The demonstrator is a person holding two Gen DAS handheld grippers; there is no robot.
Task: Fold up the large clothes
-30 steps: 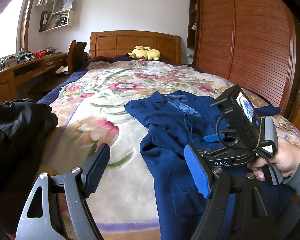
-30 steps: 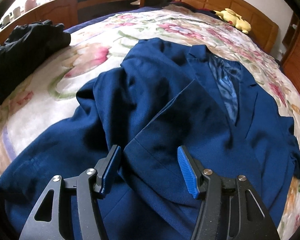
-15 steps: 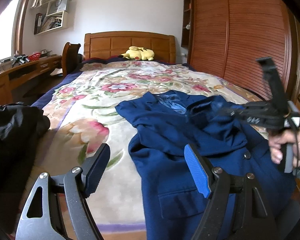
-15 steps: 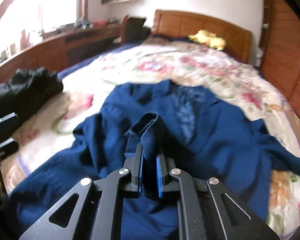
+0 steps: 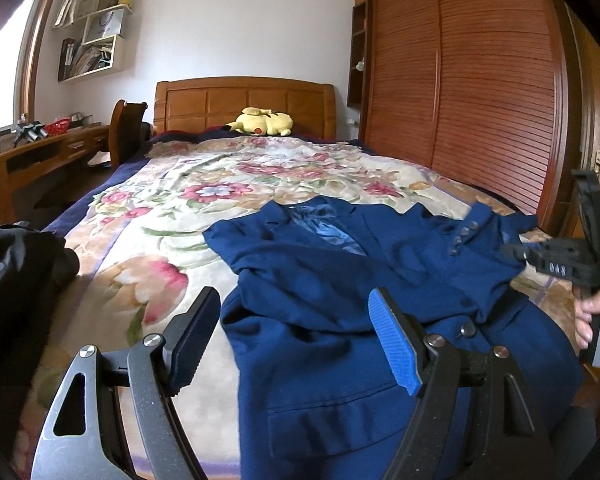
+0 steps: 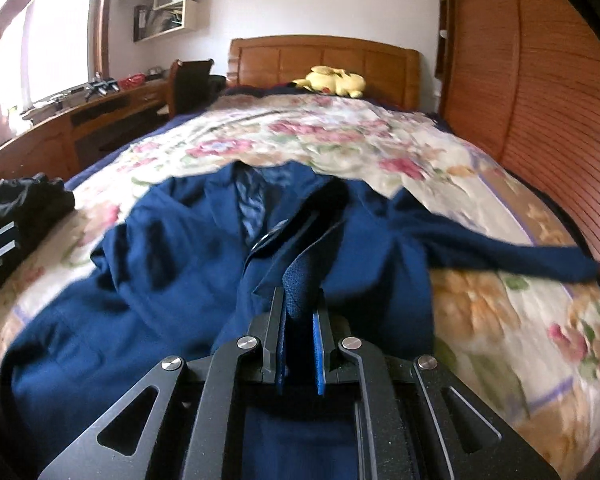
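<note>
a second ago the right claw (image 6: 299,330) hangs wide open above the flat front of the blue jacket (image 5: 340,280); now its jaws are closed on a pinched fold of that cloth. the fold is raised off the bed and drawn toward the jacket's right side, so the front panel lies turned over, with its buttons (image 5: 462,234) showing in the left wrist view. the right claw now sits far out at the right edge of that view.
</note>
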